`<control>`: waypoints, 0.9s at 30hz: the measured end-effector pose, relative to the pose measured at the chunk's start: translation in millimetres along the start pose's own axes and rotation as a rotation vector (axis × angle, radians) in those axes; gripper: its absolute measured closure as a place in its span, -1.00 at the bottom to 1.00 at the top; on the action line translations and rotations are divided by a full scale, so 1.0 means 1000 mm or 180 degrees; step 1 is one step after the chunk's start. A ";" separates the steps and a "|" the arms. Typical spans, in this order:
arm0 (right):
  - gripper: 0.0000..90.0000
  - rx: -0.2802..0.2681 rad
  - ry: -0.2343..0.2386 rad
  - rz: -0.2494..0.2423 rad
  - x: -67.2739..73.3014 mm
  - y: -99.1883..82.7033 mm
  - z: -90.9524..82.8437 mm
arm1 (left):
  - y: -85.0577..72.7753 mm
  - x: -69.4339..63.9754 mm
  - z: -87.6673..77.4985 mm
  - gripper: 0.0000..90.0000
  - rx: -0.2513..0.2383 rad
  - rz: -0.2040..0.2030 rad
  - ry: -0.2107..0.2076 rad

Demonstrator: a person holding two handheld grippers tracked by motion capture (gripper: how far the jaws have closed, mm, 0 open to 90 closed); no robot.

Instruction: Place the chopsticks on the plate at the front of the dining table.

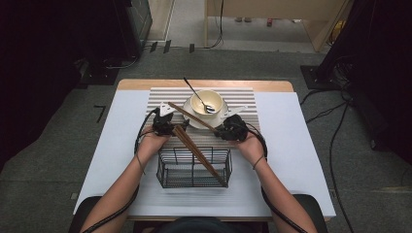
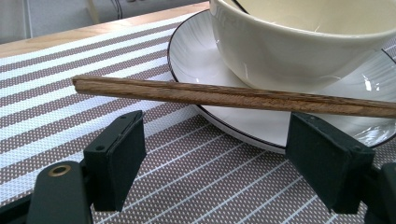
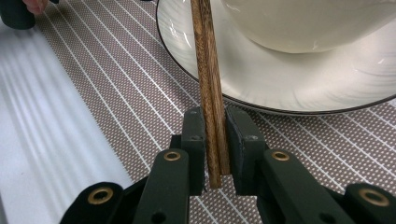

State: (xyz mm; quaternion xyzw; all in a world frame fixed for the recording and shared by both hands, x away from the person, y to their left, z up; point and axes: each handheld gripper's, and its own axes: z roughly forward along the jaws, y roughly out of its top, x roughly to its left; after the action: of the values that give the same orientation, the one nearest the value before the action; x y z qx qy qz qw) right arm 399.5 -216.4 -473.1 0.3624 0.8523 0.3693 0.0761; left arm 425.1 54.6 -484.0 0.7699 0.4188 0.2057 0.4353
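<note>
Two handheld grippers work over a striped placemat (image 1: 160,94) on a white-covered table (image 1: 301,145), seen from the high view. At the left, the left gripper (image 1: 164,122) sits on the placemat with its black jaws standing wide apart and nothing between the pads; in the left gripper view a pair of wooden chopsticks (image 2: 224,95) crosses just beyond those open jaws, its blunt end pointing left over the brown and white stripes and its length passing over the rim of a white saucer (image 2: 191,56). A second bundle of chopsticks (image 1: 199,154) slants from just beside the left gripper down into a black wire basket (image 1: 167,170) that stands at the near middle of the table, between the person's forearms. Past the basket, a cream bowl (image 1: 206,101) rests on the saucer, and a metal spoon (image 1: 197,94) leans in the bowl with its handle pointing up and left. At the right, the right gripper (image 1: 221,130) is clamped narrow on the near end of the chopstick pair; the right gripper view shows both pads pressed against the two sticks, which run straight ahead over the saucer's dark-edged rim and beside the bowl.
</note>
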 end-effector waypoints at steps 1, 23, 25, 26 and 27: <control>0.73 -0.0002 0.0004 0.0007 0.000 0.000 0.000 | 0.000 0.000 0.000 -0.54 -0.0001 -0.0004 -0.0004; 0.79 -0.0037 -0.0020 0.0067 0.000 -0.005 -0.010 | 0.002 -0.004 0.005 -0.54 -0.0005 0.0018 0.0008; 0.80 -0.0047 -0.0018 0.0072 0.001 -0.003 -0.008 | 0.002 -0.004 0.006 -0.54 -0.0013 0.0013 0.0022; 0.80 -0.0059 -0.0024 0.0050 0.001 -0.003 -0.007 | 0.002 -0.005 0.006 -0.54 -0.0020 0.0008 0.0024; 0.80 -0.0053 -0.0019 0.0061 0.001 -0.002 -0.006 | 0.002 -0.005 0.007 -0.54 -0.0031 -0.0004 0.0024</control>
State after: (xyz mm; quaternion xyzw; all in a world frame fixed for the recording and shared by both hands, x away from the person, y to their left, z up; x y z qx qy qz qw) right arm 395.1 -220.2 -469.8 0.3710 0.8455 0.3760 0.0782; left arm 427.5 46.2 -485.7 0.7667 0.4199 0.2104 0.4376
